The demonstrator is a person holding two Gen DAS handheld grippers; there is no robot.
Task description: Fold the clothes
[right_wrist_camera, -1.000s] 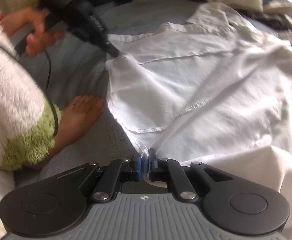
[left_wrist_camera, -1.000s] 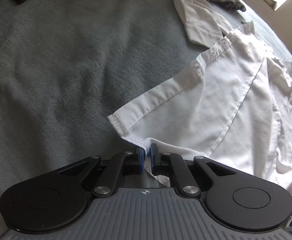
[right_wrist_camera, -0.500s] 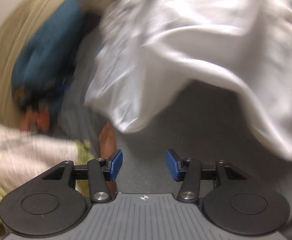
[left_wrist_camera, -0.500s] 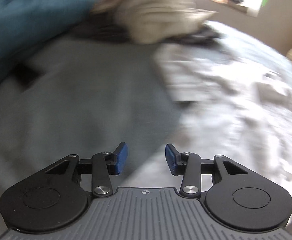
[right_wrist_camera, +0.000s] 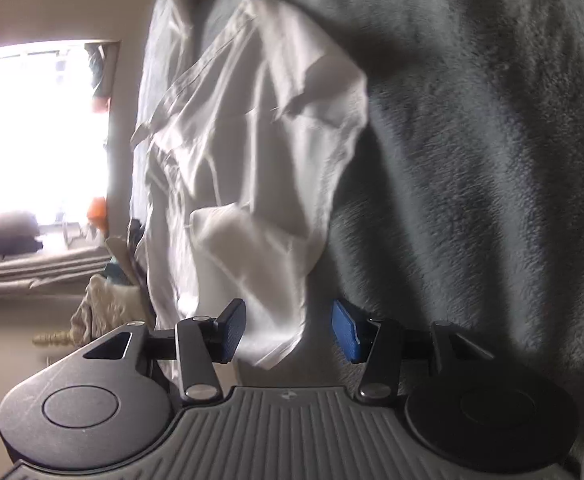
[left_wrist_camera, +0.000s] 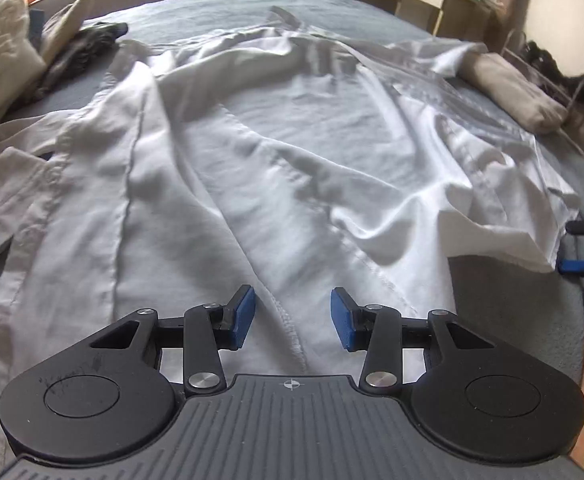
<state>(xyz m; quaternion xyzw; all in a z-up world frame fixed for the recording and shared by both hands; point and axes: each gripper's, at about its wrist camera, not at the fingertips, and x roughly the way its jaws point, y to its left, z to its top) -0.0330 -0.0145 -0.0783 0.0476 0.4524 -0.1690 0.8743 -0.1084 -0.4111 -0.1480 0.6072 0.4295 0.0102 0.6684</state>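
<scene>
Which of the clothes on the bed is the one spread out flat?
The big white shirt, spread wide across the grey blanket. The cream clothes sit heaped at the far left, and the beige bundle is rolled up at the far right.

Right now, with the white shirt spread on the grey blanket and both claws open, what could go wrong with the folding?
1. The wrinkled white cotton shirt lies bunched, so a fold may lock creases in.
2. The open left claw hangs over a stitched seam; closing may grab one layer only.
3. The open right claw has a loose shirt corner between its pads, an easy slip.
</scene>
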